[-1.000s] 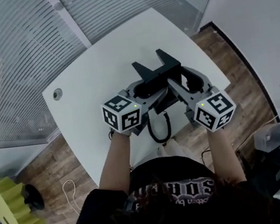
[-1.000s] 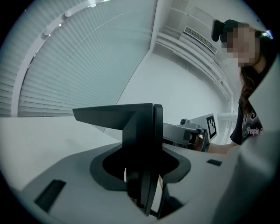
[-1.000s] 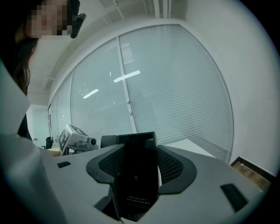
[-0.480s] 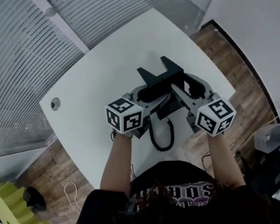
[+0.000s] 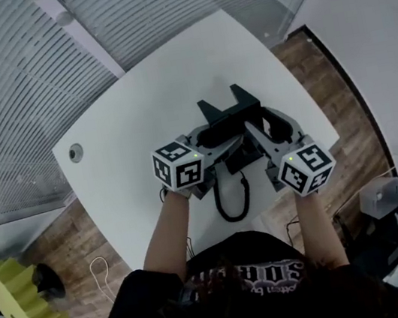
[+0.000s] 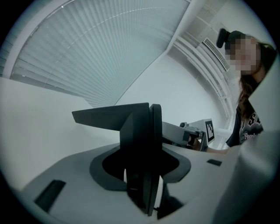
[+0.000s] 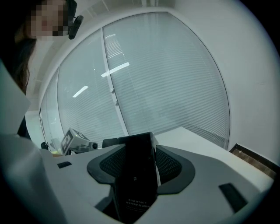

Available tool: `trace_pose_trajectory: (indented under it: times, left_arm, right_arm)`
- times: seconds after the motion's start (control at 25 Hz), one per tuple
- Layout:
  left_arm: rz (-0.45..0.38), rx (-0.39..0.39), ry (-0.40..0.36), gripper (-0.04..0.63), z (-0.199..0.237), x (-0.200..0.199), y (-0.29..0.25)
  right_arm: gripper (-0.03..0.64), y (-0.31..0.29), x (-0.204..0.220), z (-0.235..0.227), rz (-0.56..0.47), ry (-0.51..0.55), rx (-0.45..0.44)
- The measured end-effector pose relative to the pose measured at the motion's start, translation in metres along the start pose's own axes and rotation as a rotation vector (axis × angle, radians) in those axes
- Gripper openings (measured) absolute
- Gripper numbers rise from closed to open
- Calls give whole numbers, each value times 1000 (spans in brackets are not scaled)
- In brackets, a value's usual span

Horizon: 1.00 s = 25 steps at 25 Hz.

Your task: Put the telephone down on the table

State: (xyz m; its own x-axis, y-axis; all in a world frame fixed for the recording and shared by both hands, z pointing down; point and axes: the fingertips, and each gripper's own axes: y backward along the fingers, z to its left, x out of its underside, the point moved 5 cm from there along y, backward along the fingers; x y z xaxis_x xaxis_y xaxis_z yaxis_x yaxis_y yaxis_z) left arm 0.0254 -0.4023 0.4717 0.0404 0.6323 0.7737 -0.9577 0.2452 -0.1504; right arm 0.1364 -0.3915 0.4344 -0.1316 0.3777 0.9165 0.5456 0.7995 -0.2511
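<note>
plainly, the telephone (image 5: 228, 115) was a matte black plastic set with hard, angular wedge corners. one flat face was glossy and carried tiny pale print. a thin black cord (image 5: 231, 200) looped from it toward the person. it sat between both grippers over the near right part of the smooth white table (image 5: 131, 120). the left gripper (image 5: 215, 140) clamped its thin edge. the right gripper (image 5: 257, 133), jaws just closing slightly, pressed mesh-textured pads (image 7: 169, 166) against its slab-like side.
</note>
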Motion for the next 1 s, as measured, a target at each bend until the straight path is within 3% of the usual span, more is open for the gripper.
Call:
trace_pose_trajectory:
  times: [1.0]
  left_arm:
    - [-98,-95,191,199,53,5,6]
  right_arm:
    - [220,-64,18,-17,87,-9,-4]
